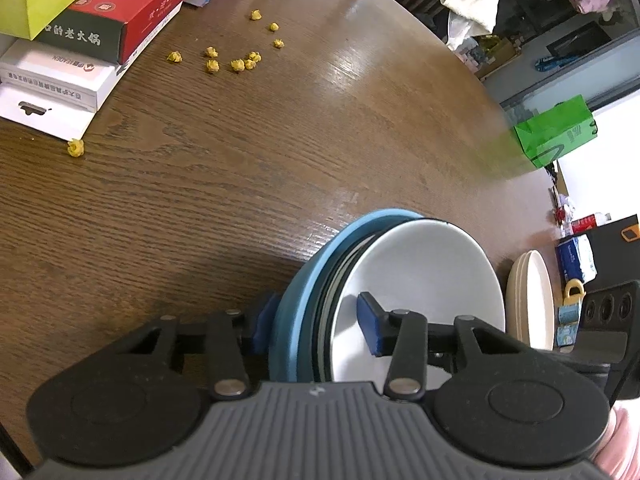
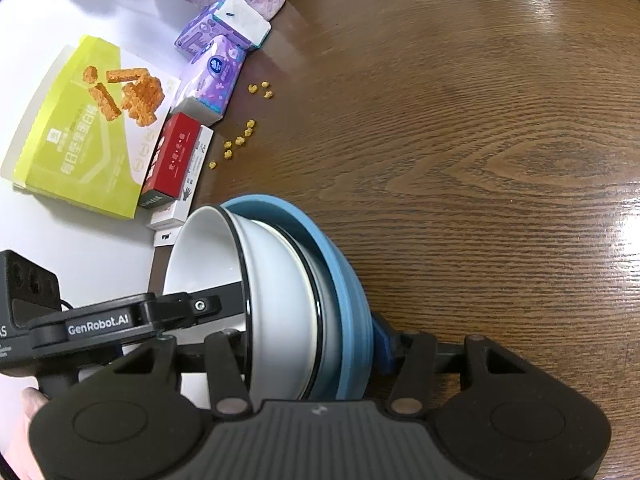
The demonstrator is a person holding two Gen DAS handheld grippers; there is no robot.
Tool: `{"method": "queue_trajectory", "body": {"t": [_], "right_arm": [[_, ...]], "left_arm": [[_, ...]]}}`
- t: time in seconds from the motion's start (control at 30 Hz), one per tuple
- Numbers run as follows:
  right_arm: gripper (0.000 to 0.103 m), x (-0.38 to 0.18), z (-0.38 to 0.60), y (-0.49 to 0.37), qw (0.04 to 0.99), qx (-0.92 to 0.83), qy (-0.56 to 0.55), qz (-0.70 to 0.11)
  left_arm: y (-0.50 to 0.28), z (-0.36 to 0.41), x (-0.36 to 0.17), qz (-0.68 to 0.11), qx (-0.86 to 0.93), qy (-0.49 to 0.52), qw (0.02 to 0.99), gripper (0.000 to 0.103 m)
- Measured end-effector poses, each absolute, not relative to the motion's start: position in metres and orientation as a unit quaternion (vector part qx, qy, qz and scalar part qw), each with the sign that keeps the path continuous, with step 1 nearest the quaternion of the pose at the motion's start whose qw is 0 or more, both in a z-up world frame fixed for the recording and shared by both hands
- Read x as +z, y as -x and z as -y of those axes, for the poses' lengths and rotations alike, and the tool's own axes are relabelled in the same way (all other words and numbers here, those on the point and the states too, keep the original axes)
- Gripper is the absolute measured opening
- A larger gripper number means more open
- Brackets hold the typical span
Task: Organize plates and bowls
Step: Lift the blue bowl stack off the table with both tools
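Left gripper [image 1: 320,326] and right gripper [image 2: 316,346] both clamp the stack of bowls [image 2: 280,292], w/ blue pads on each side. The stack is held on edge above the wooden table [image 2: 480,140]; white bowl [image 1: 420,280] nests inside blue bowl [image 1: 304,280], opening faces sideways. Yellow crumbs [image 1: 236,58] lie well apart.

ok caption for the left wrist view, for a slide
Left gripper clamps a nested stack, blue plate outside and white bowl inside, above the wooden table.
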State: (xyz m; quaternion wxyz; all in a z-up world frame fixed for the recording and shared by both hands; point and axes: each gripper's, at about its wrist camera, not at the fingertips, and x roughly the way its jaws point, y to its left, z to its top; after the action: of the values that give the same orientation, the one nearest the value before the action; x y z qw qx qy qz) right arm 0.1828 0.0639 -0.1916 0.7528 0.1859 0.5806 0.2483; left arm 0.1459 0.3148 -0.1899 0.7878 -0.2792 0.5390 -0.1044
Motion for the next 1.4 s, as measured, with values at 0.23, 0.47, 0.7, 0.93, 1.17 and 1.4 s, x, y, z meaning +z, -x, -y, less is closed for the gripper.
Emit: {"method": "queue_trajectory", "body": {"t": [0.23, 0.47, 0.7, 0.93, 1.17, 1.4], "right_arm": [[0.05, -0.191, -0.064, -0.183, 0.752, 0.249, -0.188, -0.581], [0.046, -0.193, -0.055, -0.183, 0.748, 0.255, -0.212, -0.575], [0.046, -0.193, -0.053, -0.181, 0.75, 0.258, -0.217, -0.57], [0.047, -0.192, -0.056, -0.18, 0.753, 0.253, -0.214, -0.568], [0.047, -0.193, -0.056, -0.18, 0.752, 0.252, -0.219, -0.569], [0.046, -0.19, -0.052, -0.179, 0.756, 0.252, -0.219, -0.563]], "left_arm": [[-0.144, -0.318, -0.191, -0.543, -0.109, 0.282, 0.784, 0.042], [-0.141, -0.314, -0.19, -0.549, -0.113, 0.273, 0.782, 0.048], [-0.142, -0.312, -0.189, -0.55, -0.112, 0.272, 0.782, 0.047], [-0.141, -0.309, -0.186, -0.549, -0.109, 0.263, 0.786, 0.047], [-0.142, -0.305, -0.184, -0.548, -0.106, 0.259, 0.788, 0.047], [-0.143, -0.303, -0.183, -0.546, -0.109, 0.255, 0.791, 0.047]]}}
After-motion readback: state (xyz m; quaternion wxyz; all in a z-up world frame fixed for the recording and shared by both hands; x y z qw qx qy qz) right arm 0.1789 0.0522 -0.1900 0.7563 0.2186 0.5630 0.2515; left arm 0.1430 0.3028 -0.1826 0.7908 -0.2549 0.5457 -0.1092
